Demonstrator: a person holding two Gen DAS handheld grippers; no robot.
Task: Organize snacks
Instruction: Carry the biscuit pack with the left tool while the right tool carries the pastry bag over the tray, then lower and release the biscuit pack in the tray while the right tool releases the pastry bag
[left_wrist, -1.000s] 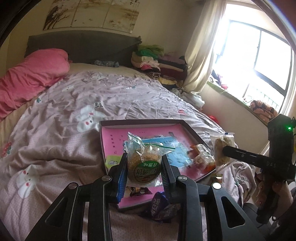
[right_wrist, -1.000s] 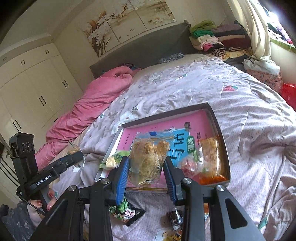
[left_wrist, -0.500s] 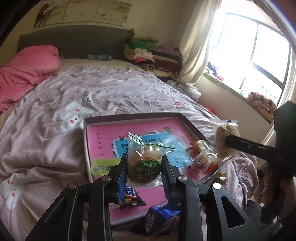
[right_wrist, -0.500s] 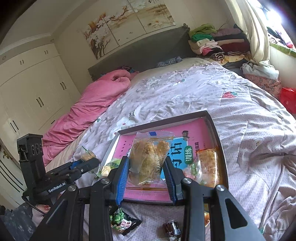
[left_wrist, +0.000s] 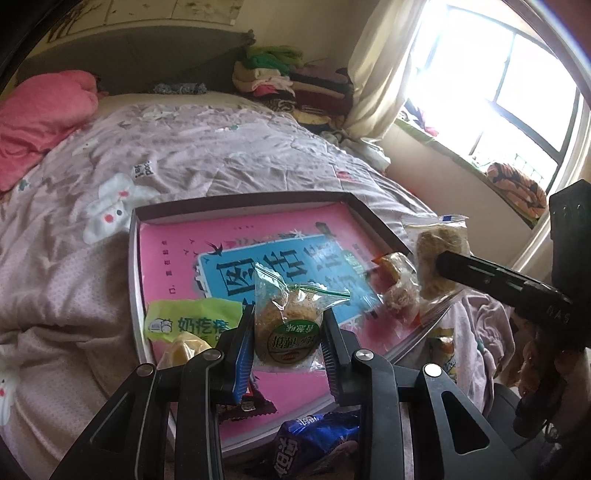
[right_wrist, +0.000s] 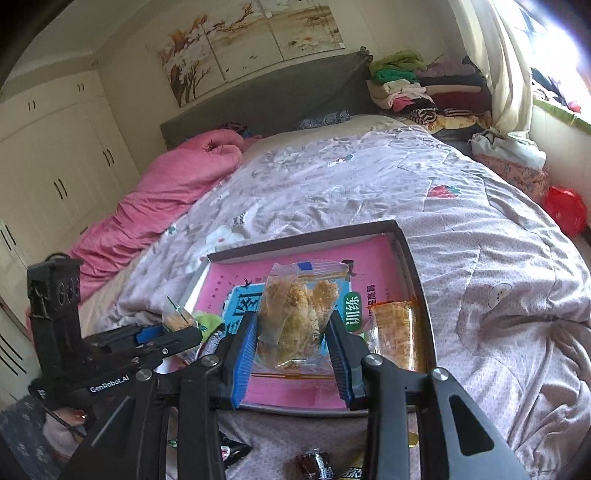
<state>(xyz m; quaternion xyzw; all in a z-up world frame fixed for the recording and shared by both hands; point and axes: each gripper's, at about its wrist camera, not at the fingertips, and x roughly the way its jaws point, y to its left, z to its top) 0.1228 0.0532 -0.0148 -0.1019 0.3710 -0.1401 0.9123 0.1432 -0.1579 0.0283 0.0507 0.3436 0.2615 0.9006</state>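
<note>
My own arms hid the snacks at the near bed edge; their count was unclear. Three packets lay in the tray (left_wrist: 133, 258). My left gripper (left_wrist: 288, 343) clamped one round cake packet (left_wrist: 286, 325) above the tray; my right gripper (right_wrist: 293, 350) clamped one clear pastry bag (right_wrist: 299, 314) likewise.
</note>
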